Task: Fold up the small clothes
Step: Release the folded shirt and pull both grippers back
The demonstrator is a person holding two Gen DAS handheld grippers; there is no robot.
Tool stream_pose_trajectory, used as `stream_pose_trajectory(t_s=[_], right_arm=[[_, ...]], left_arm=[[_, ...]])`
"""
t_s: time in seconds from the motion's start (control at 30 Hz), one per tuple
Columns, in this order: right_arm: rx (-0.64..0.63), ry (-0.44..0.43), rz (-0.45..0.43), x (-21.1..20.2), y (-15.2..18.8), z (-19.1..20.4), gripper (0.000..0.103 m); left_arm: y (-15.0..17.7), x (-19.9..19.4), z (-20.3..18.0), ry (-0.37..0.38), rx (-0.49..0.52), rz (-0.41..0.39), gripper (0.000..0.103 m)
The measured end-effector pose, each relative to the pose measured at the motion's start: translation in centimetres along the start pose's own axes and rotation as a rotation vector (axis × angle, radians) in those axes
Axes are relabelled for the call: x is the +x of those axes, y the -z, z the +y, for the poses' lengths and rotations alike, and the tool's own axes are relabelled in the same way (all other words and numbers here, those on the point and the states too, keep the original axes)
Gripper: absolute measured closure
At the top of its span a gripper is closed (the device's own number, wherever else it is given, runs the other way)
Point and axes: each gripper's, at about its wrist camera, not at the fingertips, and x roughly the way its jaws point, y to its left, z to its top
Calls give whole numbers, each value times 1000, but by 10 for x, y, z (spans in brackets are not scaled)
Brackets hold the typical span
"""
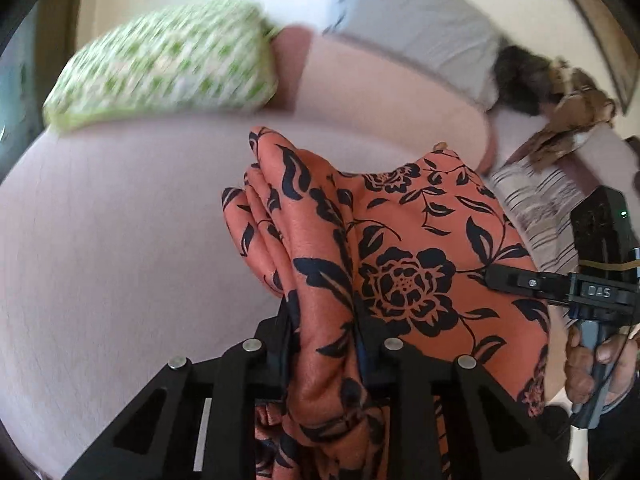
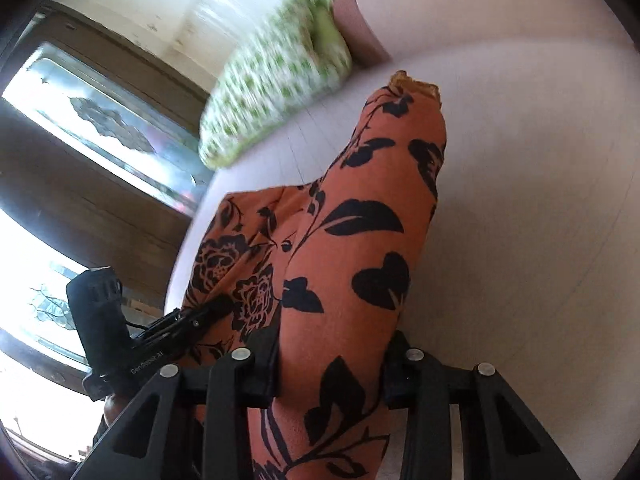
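Note:
An orange garment with a black flower print [image 1: 400,248] hangs bunched over a pale pink bed sheet [image 1: 120,240]. My left gripper [image 1: 324,332] is shut on one bunched edge of it. My right gripper [image 2: 332,364] is shut on another part of the same garment [image 2: 360,240], which drapes forward over its fingers. The right gripper also shows at the right of the left wrist view [image 1: 516,280], pinching the cloth. The left gripper shows at the lower left of the right wrist view [image 2: 200,320], also on the cloth.
A green and white patterned pillow [image 1: 168,64] lies at the head of the bed, also in the right wrist view [image 2: 280,80]. A grey pillow [image 1: 416,28], a brown cloth [image 1: 560,128] and a striped cloth [image 1: 536,204] lie to the right. A window [image 2: 100,128] is at the left.

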Motion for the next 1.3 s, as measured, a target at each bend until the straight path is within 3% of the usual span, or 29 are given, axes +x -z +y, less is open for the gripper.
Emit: stream_pose_trajectory(t_s=[0.17, 0.23, 0.3, 0.37, 0.4, 0.43, 0.5, 0.57, 0.67, 0.77, 0.87, 1.03, 1.17, 1.3], right_arm=[[10, 20, -80, -38, -36, -44, 64], [43, 39, -80, -34, -41, -67, 62], [114, 50, -50, -18, -39, -104, 55], [183, 153, -11, -1, -31, -137, 46], [217, 230, 34, 8, -24, -151, 44], [232, 238, 34, 8, -19, -156, 41], [207, 247, -40, -11, -14, -145, 38], [128, 286, -121, -32, -18, -118, 38], [62, 196, -191, -50, -22, -75, 29], [43, 126, -163, -36, -14, -58, 20], [92, 220, -15, 14, 0, -83, 20], [12, 220, -122, -22, 2, -37, 20], [-55, 412, -215, -57, 31, 7, 19], [-66, 519, -227, -83, 59, 21, 18]], left_arm=[[-22, 27, -12, 49, 41, -15, 75], [-16, 51, -11, 47, 29, 21, 72], [0, 91, -7, 25, 38, 117, 66], [21, 122, 3, -21, 40, 211, 64], [27, 123, 8, -16, 39, 221, 53], [31, 116, 13, -11, 35, 201, 52], [31, 93, 18, -26, 44, 139, 44], [28, 68, 18, -48, 58, 85, 43], [20, 45, 15, -89, 81, 25, 33], [29, 44, 14, -131, 99, 42, 33], [36, 36, 17, -166, 72, 81, 33], [42, -9, 18, -215, 89, 30, 29], [47, -49, 18, -212, 81, -13, 25], [59, -79, 2, -214, 99, -37, 21]])
